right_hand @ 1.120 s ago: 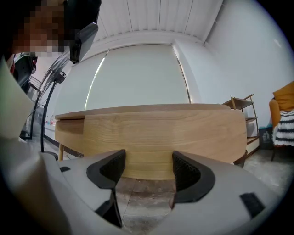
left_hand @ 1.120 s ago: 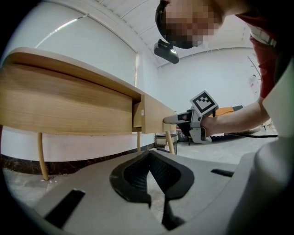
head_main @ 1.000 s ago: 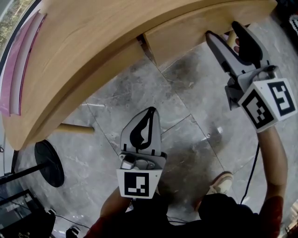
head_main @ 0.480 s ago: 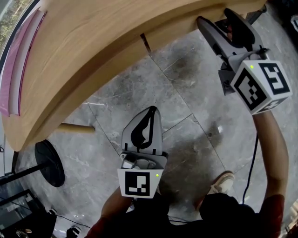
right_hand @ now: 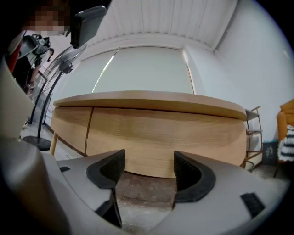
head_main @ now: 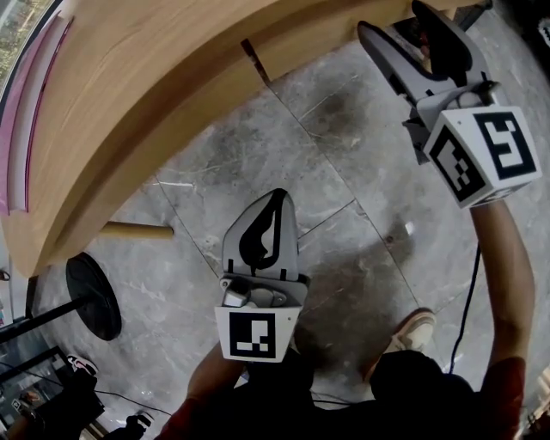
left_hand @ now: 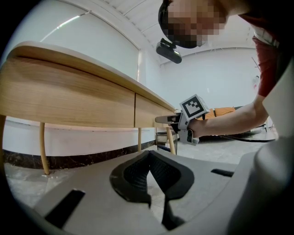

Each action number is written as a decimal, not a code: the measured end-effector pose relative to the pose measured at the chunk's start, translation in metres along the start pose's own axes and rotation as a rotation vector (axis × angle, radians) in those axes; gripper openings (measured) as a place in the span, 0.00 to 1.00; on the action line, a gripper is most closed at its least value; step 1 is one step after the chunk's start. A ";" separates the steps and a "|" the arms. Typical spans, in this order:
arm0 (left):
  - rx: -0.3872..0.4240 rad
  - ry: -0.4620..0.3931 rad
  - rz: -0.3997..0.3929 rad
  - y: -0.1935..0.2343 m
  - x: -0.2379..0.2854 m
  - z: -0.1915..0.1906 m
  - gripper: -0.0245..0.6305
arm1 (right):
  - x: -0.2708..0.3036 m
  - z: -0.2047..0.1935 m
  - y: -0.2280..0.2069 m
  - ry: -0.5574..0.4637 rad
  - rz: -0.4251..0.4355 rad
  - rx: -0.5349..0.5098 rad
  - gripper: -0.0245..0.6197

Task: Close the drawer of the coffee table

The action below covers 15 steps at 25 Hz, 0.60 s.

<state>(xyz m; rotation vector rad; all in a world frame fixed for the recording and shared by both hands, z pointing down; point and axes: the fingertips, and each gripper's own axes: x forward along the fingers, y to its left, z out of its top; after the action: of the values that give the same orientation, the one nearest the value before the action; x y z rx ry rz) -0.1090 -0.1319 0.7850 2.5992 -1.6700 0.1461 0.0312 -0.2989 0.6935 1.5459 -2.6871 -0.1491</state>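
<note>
The wooden coffee table (head_main: 129, 77) curves across the top left of the head view. Its drawer front (head_main: 314, 39) lies right of a dark seam and about flush with the neighbouring panel. My right gripper (head_main: 394, 24) is open at the top right, its tips at the drawer front. In the right gripper view the drawer front (right_hand: 161, 133) fills the space just beyond the open right gripper (right_hand: 149, 167), with nothing between its jaws. My left gripper (head_main: 273, 204) hangs shut and empty over the floor, away from the table. In the left gripper view the left gripper (left_hand: 149, 158) is shut, and the table (left_hand: 69, 96) is to the left.
A floor lamp's black round base (head_main: 93, 296) stands at the lower left, beside a wooden table leg (head_main: 137, 229). Pink books (head_main: 26, 112) lie at the table's far left. The person's shoe (head_main: 412, 331) and a black cable (head_main: 468, 301) are on the grey marble floor.
The drawer front has slid into the table, from sticking out to about flush. My right gripper moved forward with it. The left gripper stayed where it was.
</note>
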 end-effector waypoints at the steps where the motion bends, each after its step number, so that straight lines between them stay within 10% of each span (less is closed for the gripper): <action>1: 0.003 0.002 0.002 0.000 0.000 -0.001 0.05 | -0.003 -0.002 0.002 -0.004 0.001 -0.024 0.52; 15: 0.023 0.033 0.010 -0.005 0.004 -0.015 0.05 | -0.073 -0.050 0.018 0.063 0.021 0.038 0.52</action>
<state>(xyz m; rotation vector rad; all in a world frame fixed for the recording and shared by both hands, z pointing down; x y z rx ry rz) -0.1038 -0.1322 0.8001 2.5906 -1.6814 0.2086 0.0566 -0.2299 0.7458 1.5056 -2.6720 -0.0480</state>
